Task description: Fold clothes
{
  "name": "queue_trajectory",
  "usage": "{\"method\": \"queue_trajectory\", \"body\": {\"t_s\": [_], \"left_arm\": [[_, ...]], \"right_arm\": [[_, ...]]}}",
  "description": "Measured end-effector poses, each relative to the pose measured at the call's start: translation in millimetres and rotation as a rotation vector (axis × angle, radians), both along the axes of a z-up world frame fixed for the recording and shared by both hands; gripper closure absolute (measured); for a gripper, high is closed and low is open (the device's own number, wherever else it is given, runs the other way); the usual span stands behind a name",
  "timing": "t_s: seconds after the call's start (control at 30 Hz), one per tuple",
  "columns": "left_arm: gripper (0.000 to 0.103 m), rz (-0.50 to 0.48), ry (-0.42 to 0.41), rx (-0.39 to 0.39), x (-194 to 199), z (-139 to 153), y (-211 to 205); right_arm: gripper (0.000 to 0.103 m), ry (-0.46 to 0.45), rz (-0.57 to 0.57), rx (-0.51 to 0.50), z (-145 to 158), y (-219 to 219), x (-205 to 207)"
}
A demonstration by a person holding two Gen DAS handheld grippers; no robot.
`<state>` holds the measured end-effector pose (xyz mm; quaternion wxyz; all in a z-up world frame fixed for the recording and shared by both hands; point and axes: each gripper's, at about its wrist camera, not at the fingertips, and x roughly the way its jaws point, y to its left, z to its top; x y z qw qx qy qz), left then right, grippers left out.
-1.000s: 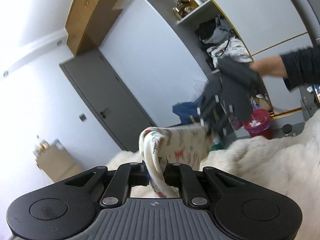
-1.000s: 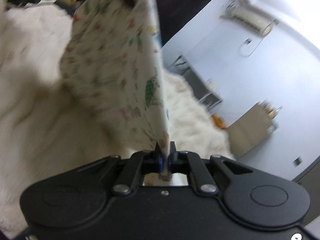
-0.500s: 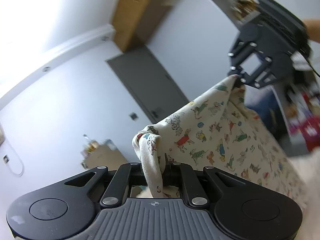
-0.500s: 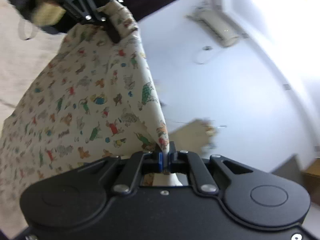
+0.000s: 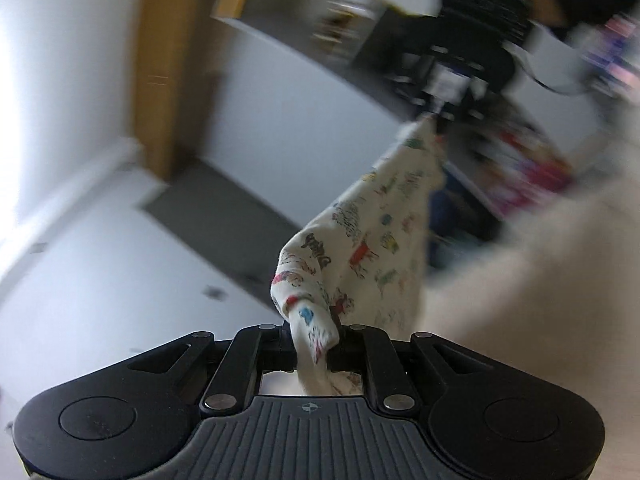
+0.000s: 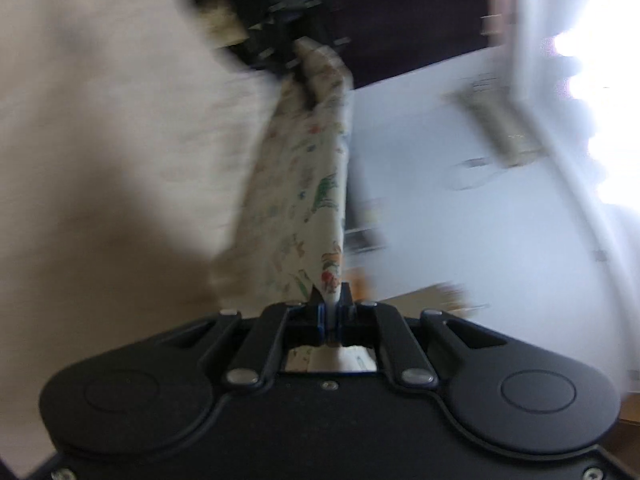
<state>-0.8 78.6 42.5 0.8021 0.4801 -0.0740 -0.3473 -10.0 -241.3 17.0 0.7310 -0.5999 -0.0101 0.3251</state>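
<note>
A dark grey door (image 5: 224, 216) sits in a pale wall (image 5: 80, 300), with a wood panel (image 5: 160, 68) running up beside it. A fluffy cream blanket (image 5: 540, 280) fills the lower right of the left view. Blurred shelves (image 5: 520, 152) hold coloured clutter. In the right view, an air conditioner (image 6: 496, 120) hangs high on the wall beside a bright window (image 6: 600, 100).

Black grippers (image 5: 314, 344), silver screws, ribbed grey housing
</note>
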Motion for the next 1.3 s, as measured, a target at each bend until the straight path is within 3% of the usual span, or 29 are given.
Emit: {"method": "queue_trajectory", "body": {"t_s": [0.03,0.1,0.2,0.23,0.27,0.33,0.5,0.6,0.63,0.67,0.77,0.87,0.9,0.93,0.97,1.03,1.17,1.3], "left_arm": [[0.092,-0.005,0.028,0.01,-6.2,-12.6,-2.4],[0.092,-0.009,0.147,0.056,-45.2,-69.7,-12.7],[0.074,0.105,0.152,-0.045,-62.7,-89.8,-17.3],[0.06,0.135,0.137,-0.074,-63.1,-88.4,-15.0],[0.046,0.148,0.131,-0.087,-62.0,-87.1,-13.5],[0.043,0.151,0.136,-0.105,-58.4,-82.3,-8.8],[0.043,0.089,0.179,-0.074,-55.0,-83.2,-11.0],[0.057,0.043,0.164,-0.079,-67.6,-85.6,-12.6],[0.076,0.024,0.161,-0.082,-73.1,-85.8,-13.6],[0.094,-0.009,0.185,-0.078,-77.2,-83.9,-14.8],[0.096,-0.051,0.299,-0.089,-72.8,-74.9,-2.2],[0.096,-0.075,0.406,-0.162,-67.8,-63.2,22.5],[0.096,-0.073,0.425,-0.179,-72.1,-65.1,25.6],[0.088,-0.06,0.425,-0.197,-76.4,-67.3,26.0],[0.066,-0.043,0.419,-0.213,-80.3,-69.5,25.6],[0.039,0.049,0.361,-0.201,-80.7,-72.4,15.2],[0.034,0.193,0.365,-0.111,-76.5,-70.2,-7.8],[0.034,0.243,0.335,-0.045,-86.2,-68.7,-17.4]], "right_arm": [[0.1,0.061,0.008,-0.03,-22.5,0.2,-15.5],[0.1,0.19,0.014,-0.055,-60.1,-1.2,-43.3],[0.097,0.288,-0.025,0.048,-76.9,-8.7,-62.5],[0.082,0.271,-0.028,0.07,-74.2,-11.7,-62.1],[0.055,0.256,-0.031,0.083,-72.3,-13.6,-61.5],[0.037,0.216,-0.036,0.11,-68.8,-21.0,-55.8],[0.037,0.275,0.008,0.129,-78.6,-35.7,-39.5],[0.038,0.27,0.032,0.157,-82.5,-46.7,-14.7],[0.046,0.281,0.04,0.153,-84.4,-46.1,-6.0],[0.061,0.301,0.048,0.143,-85.1,-43.6,-4.9],[0.087,0.343,0.051,0.138,-82.0,-46.6,-8.3],[0.091,0.376,0.05,0.14,-78.2,-52.7,-17.3],[0.089,0.378,0.052,0.156,-77.2,-55.7,-22.1],[0.084,0.373,0.052,0.17,-77.5,-58.2,-23.8],[0.07,0.358,0.048,0.176,-79.2,-60.9,-27.3],[0.05,0.333,0.042,0.186,-82.4,-64.8,-31.3],[0.05,0.335,0.019,0.219,-85.9,-70.8,-23.6],[0.05,0.343,-0.028,0.249,-87.4,-76.2,-6.8]]}}
